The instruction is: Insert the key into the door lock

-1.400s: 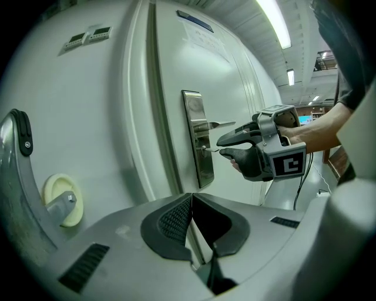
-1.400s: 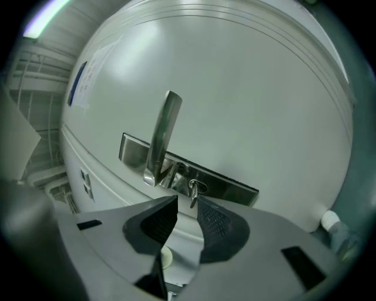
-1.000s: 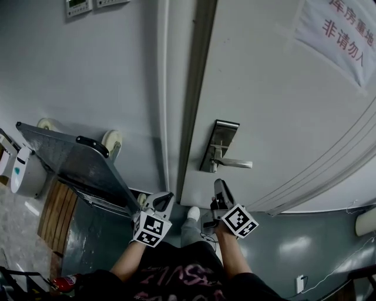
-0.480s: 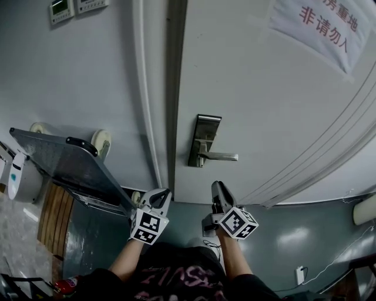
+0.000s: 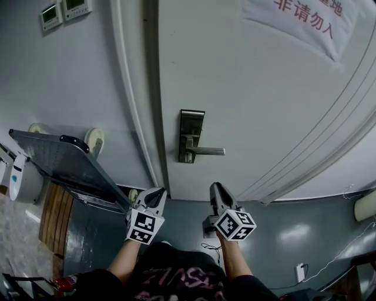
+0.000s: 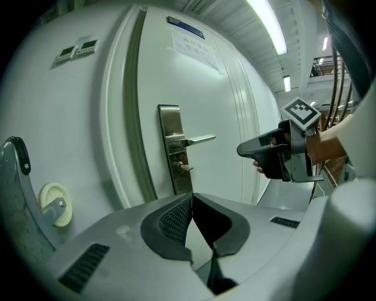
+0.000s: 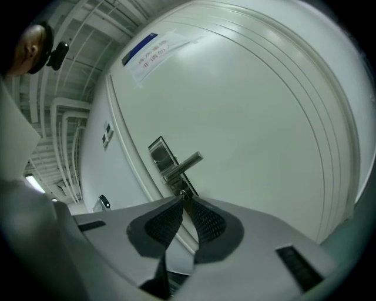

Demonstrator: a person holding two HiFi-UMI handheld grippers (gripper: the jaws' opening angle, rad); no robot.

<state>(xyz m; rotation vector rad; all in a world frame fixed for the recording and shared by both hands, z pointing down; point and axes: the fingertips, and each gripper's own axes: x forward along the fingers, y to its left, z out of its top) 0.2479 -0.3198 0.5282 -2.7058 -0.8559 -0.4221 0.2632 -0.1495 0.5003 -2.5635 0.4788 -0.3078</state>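
A steel lock plate [image 5: 191, 134] with a lever handle [image 5: 207, 151] sits on the white door [image 5: 258, 100]. In the left gripper view a small metal stub [image 6: 185, 168] sticks out of the lock plate [image 6: 171, 147] under the handle; I cannot tell whether it is a key. My left gripper [image 5: 155, 193] is shut and empty, below and left of the lock. My right gripper [image 5: 215, 187] hangs just below the handle, also shut, with no key visible between its pads. It points at the lock plate [image 7: 160, 156] in its own view.
A folded metal trolley [image 5: 64, 164] with pale wheels [image 5: 94, 141] leans against the wall on the left. The door frame [image 5: 132, 88] runs beside the lock. A paper sign [image 5: 305, 17] hangs on the door. Two wall panels [image 5: 50, 14] are up left.
The head view has swung, so the lock plate now sits further left and a bit higher above the grippers. Both grippers stay low and shut, shifted slightly left.
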